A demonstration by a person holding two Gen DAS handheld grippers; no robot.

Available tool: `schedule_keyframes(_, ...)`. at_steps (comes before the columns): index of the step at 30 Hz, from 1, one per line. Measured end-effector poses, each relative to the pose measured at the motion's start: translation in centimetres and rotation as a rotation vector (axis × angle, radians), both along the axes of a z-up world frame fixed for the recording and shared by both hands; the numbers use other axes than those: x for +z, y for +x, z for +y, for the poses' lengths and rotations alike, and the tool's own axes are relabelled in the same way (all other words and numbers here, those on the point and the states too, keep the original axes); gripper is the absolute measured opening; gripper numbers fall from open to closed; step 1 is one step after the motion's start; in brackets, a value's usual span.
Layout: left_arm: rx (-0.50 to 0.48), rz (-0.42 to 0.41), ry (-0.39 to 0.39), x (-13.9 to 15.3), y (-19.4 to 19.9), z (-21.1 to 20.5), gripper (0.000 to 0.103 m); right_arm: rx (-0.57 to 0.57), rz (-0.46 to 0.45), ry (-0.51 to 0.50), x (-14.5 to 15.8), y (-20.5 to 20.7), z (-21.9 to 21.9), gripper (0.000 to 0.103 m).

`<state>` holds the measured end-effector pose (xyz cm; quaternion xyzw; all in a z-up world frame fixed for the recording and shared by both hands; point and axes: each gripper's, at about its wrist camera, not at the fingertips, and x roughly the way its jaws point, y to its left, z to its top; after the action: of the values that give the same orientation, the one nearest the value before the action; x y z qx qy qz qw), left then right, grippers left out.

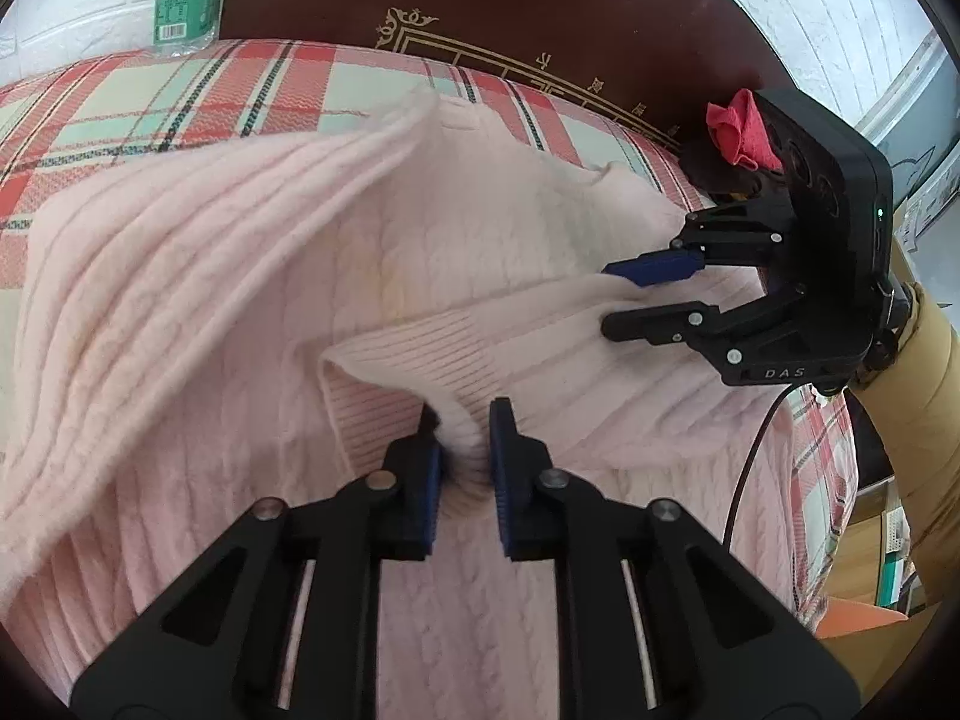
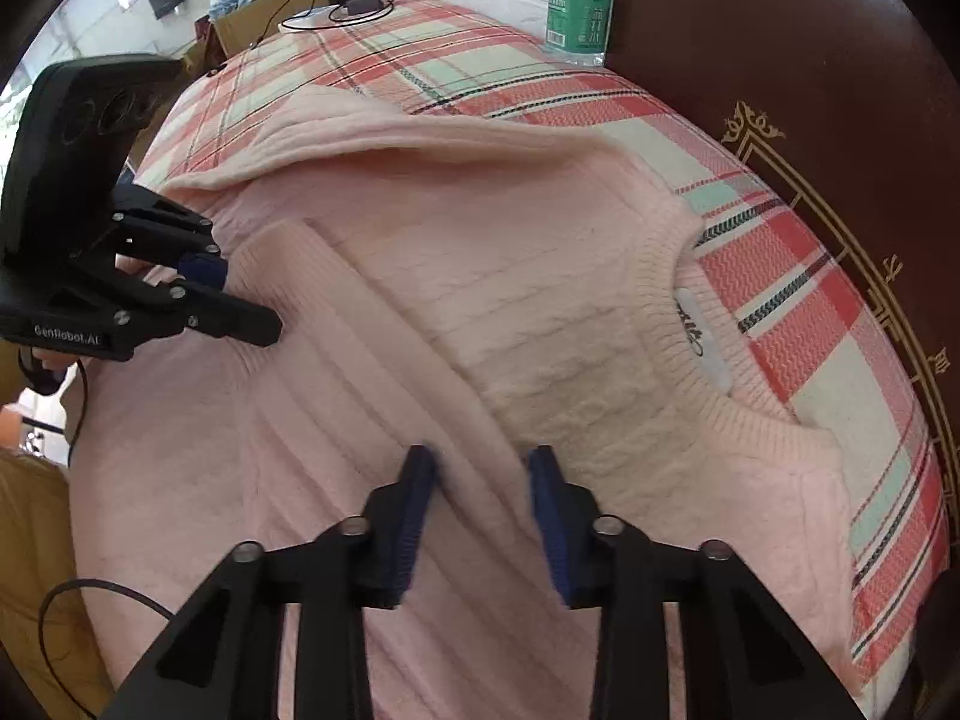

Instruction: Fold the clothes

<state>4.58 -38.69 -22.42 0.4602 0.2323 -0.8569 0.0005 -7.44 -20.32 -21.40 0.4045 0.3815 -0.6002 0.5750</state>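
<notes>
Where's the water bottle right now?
The water bottle stands at the far edge of the plaid cloth, against the white brick wall beside the dark wooden board, beyond the pink sweater; top left in the left wrist view.

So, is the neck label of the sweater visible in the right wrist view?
Yes, a white label with dark writing shows inside the collar of the pink sweater, which lies on the plaid cloth.
</notes>
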Motion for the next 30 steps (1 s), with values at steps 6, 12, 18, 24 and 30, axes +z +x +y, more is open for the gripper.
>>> schedule_keyframes(6, -0.012, 0.084, 0.003, 2.4, -0.5, -0.5, 0.011, -0.029, 0.039, -0.095, 3.3, 0.0, 1.5, 0.011)
schedule_keyframes(12, -0.007, 0.102, -0.034, 3.8, -2.0, -1.5, 0.011, -0.116, 0.044, -0.168, 5.4, -2.7, 2.1, 0.011)
schedule_keyframes(18, 0.012, 0.046, -0.063, 2.5, -3.4, -2.3, 0.011, -0.167, 0.064, -0.088, 2.5, -4.2, 0.7, 0.011)
schedule_keyframes(24, 0.013, 0.019, -0.085, 1.6, -3.4, -2.1, 0.011, -0.216, 0.045, -0.068, 0.7, -5.1, 0.5, 0.013)
schedule_keyframes(30, 0.033, -0.008, -0.097, 1.0, -3.2, -2.4, 0.011, -0.304, 0.027, -0.072, 0.2, -6.1, 0.5, 0.029)
